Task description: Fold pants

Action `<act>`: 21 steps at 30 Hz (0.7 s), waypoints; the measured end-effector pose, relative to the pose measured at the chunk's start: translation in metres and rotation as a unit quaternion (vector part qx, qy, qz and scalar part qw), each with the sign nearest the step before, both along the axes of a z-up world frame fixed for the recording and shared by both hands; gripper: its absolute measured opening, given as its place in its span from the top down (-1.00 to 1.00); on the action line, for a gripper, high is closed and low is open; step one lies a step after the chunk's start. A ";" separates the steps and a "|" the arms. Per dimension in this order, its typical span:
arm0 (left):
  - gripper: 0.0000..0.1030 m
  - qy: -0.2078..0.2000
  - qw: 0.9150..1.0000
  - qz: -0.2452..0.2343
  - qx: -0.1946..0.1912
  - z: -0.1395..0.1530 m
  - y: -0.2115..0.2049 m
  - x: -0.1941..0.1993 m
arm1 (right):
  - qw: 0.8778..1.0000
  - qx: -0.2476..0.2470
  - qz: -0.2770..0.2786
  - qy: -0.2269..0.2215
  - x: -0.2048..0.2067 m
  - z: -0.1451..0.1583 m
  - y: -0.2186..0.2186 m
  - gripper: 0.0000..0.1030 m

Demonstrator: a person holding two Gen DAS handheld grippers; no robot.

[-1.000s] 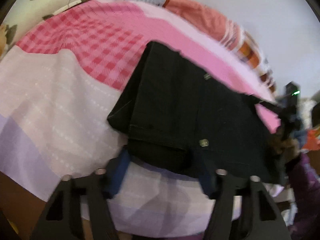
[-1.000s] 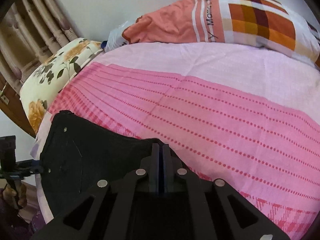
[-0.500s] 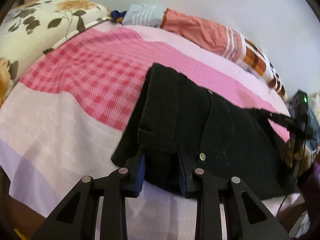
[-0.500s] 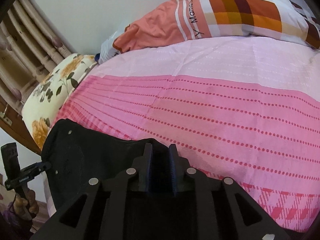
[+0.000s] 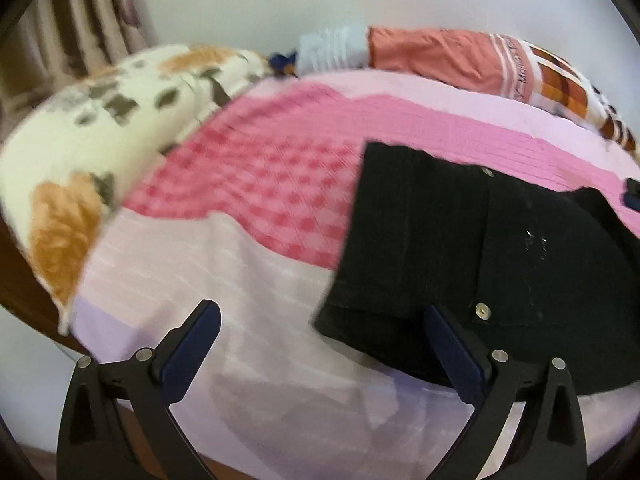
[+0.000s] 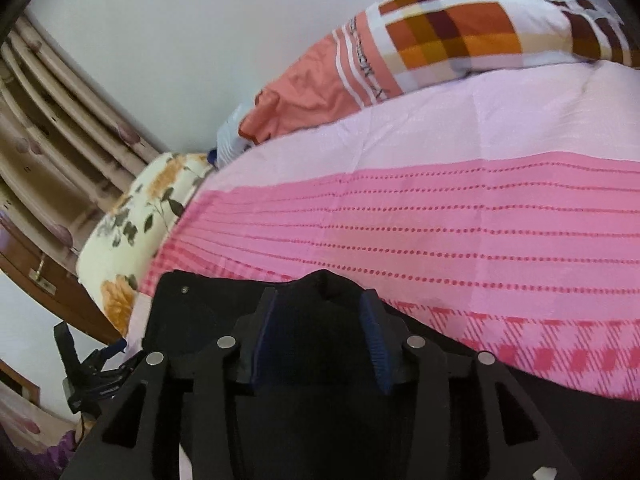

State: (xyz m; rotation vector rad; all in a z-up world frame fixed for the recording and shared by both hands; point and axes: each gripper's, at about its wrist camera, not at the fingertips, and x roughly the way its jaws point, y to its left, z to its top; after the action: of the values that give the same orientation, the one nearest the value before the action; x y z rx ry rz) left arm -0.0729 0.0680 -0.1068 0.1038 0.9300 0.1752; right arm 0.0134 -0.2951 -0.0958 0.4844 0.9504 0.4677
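Observation:
Black pants (image 5: 460, 248) lie folded on the pink bedsheet (image 5: 280, 184), at the right of the left wrist view. My left gripper (image 5: 320, 320) is open and empty, just in front of the pants' near left corner; its right finger (image 5: 452, 352) sits at the hem. In the right wrist view the pants (image 6: 200, 312) lie under my right gripper (image 6: 320, 304), which is open, with a raised peak of black cloth between its fingers. The left gripper also shows at the lower left of that view (image 6: 92, 364).
A floral pillow (image 5: 100, 152) lies at the bed's left. An orange checked pillow (image 6: 440, 40) lies along the far wall. Curtains (image 6: 52, 128) hang at the left. The bed's near edge (image 5: 320, 420) runs just in front of my left gripper.
Both grippers have opened and let go of the pants. The left gripper has drawn back and swung left, away from the waistband. The right gripper's jaws have spread over the cloth.

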 end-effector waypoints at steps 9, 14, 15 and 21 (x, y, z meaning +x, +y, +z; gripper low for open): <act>-0.96 -0.025 0.993 -0.072 -0.087 0.024 -0.025 0.015 | 0.988 -0.075 0.131 -0.013 0.011 -0.005 0.070 0.63; -0.96 0.064 0.993 -0.035 -0.097 -0.030 -0.016 0.040 | 0.985 -0.139 0.096 0.020 0.043 -0.030 0.070 1.00; -0.96 0.065 0.988 -0.019 -0.137 -0.035 -0.002 0.038 | 0.985 -0.160 0.065 0.023 0.046 -0.029 0.063 1.00; -0.98 0.057 0.985 0.007 -0.164 -0.033 0.020 0.032 | 0.997 -0.071 0.007 -0.016 0.033 -0.015 0.025 0.81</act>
State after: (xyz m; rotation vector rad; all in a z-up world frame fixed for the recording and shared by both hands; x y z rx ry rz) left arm -0.0410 0.0877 -0.1403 -0.1994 1.0613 0.0276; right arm 0.0462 -0.2700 -0.1110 0.3417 0.9497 0.4154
